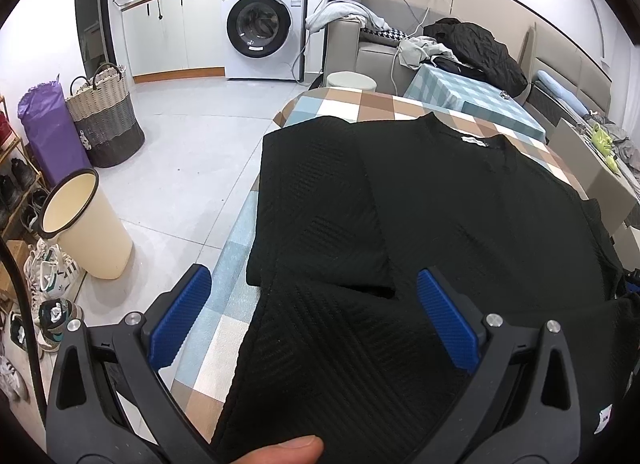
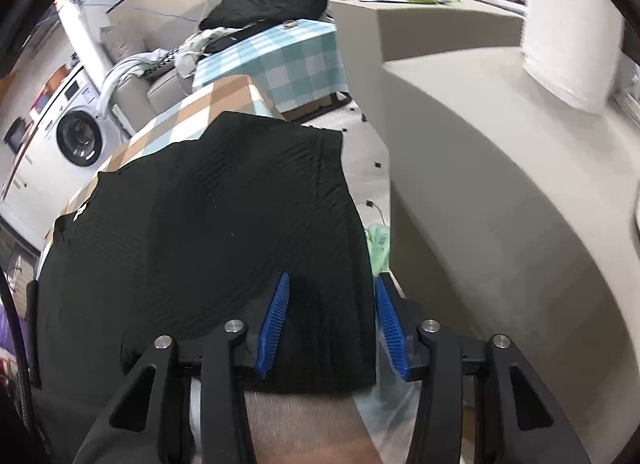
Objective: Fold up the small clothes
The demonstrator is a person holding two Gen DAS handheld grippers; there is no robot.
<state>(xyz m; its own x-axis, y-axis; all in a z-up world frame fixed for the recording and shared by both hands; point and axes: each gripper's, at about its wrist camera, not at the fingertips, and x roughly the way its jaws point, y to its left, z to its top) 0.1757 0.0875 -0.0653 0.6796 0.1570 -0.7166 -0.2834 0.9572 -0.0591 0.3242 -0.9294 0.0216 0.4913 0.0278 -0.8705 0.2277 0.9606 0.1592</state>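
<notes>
A black ribbed knit top (image 1: 460,216) lies spread on a table with a checked cloth (image 1: 372,102); its left side is folded inward over the body. My left gripper (image 1: 316,308) is open above the garment's near left part, blue pads wide apart, nothing between them. In the right wrist view the same top (image 2: 208,208) covers the table, its right edge hanging near the table side. My right gripper (image 2: 330,322) is partly open with the garment's near right edge lying between its blue pads (image 2: 276,316), which do not pinch it.
A cream bin (image 1: 86,224), woven basket (image 1: 104,116), purple bag (image 1: 50,124) and shoes (image 1: 52,280) stand on the floor at left. A washing machine (image 1: 262,26) is behind. A beige sofa (image 2: 500,168) is right of the table, a second checked table (image 2: 280,60) beyond.
</notes>
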